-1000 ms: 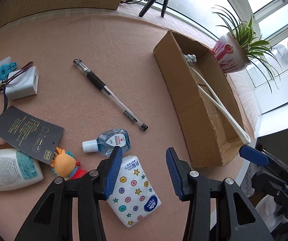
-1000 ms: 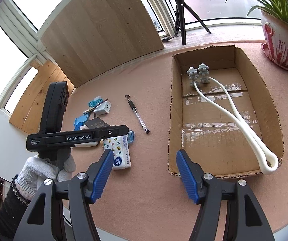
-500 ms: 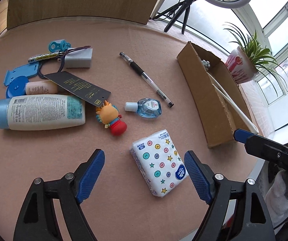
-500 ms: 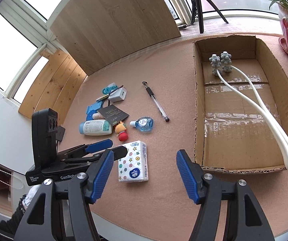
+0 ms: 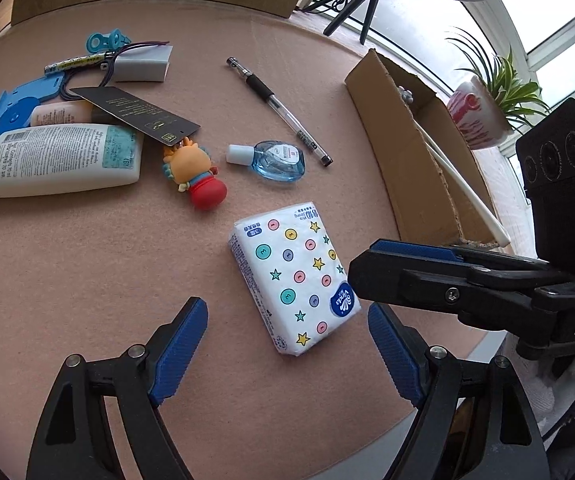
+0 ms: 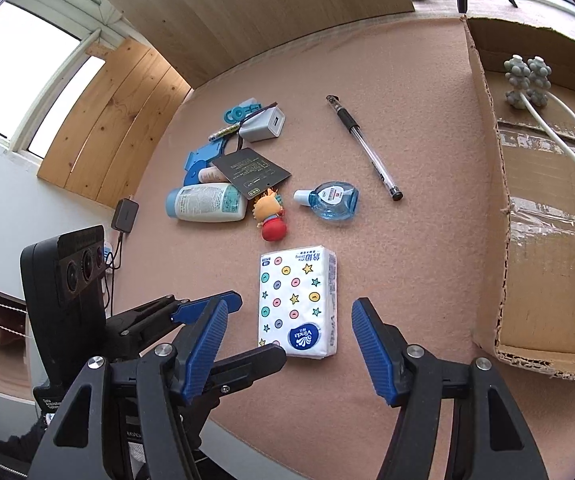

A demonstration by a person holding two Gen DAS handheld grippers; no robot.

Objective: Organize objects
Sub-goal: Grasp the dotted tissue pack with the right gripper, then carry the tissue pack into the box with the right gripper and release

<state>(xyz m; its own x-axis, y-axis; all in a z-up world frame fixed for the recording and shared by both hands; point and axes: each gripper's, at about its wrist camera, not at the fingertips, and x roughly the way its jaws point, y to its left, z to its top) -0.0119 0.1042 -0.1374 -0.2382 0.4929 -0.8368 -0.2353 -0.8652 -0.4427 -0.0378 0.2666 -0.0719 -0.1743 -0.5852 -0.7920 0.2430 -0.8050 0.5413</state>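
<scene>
A white tissue pack [image 5: 291, 276] [image 6: 297, 300] printed with dots and stars lies flat on the pink felt table. My left gripper [image 5: 285, 316] is open wide, its blue fingers on either side of the pack's near end and clear of it. My right gripper [image 6: 290, 308] also straddles the pack's near end from above; its jaws are closing slightly and the pads do not touch the pack. Its upper finger [image 5: 407, 250] crosses the left wrist view at the right. A cardboard box [image 5: 399, 152] [image 6: 487, 200] holds a white massager [image 6: 567, 140].
Beyond the pack lie a toy figure [image 6: 271, 216], an eye-drop bottle [image 6: 331, 200], a pen [image 6: 365, 148], a lotion bottle [image 6: 207, 208], a black card [image 6: 249, 172], a charger [image 6: 263, 126] and small blue items. A potted plant [image 5: 475, 116] stands behind the box. The table edge is close.
My left gripper opened wide and backed away from the tissue pack. My right gripper swung from in front of the box leftward and down over the pack.
</scene>
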